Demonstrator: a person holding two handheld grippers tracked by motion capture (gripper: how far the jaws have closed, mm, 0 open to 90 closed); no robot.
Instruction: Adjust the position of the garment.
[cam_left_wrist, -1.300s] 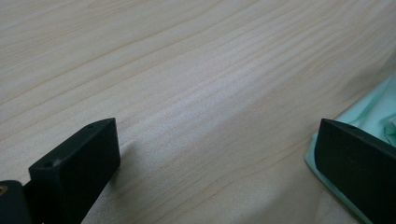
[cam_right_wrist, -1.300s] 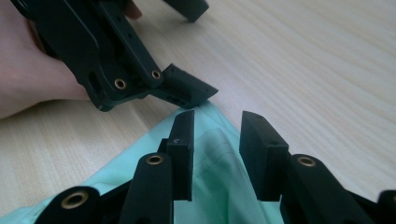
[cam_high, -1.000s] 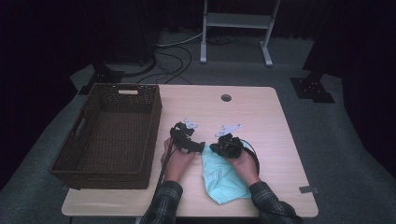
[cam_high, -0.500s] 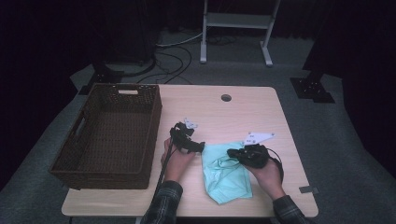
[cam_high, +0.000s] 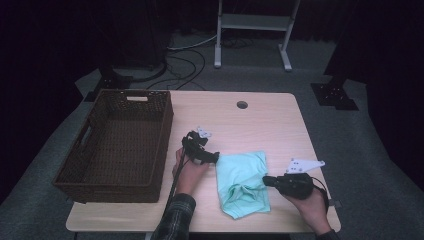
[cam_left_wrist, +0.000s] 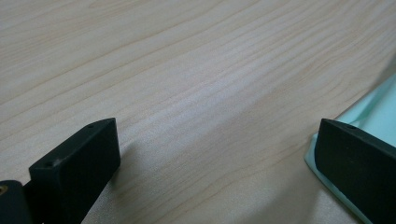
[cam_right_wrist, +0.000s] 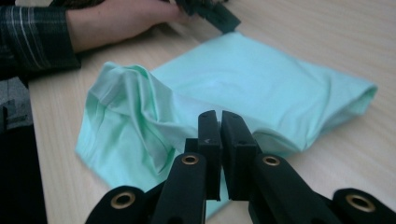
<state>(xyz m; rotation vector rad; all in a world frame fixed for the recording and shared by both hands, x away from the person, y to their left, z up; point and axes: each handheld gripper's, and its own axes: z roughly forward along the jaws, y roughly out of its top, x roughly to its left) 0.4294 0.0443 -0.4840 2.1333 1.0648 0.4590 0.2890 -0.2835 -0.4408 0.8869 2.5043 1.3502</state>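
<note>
Your right gripper (cam_high: 266, 181) slid out from beside the left one toward the table's right edge, jaws pinched shut, the folded mint-green cotton cloth (cam_high: 242, 182) spread wider and flatter, its near end bunched up.

No words, labels, brand marks, numbers or signs are showing legibly on anything in these views; nothing is readable.

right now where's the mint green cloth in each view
High view: the mint green cloth lies near the table's front edge, between the left gripper and the right gripper.
Left gripper view: a strip of it at the right edge, by the right-hand jaw.
Right gripper view: it spreads across the middle, beyond the shut jaws.
Shared landmark: the pale wooden table.
</note>
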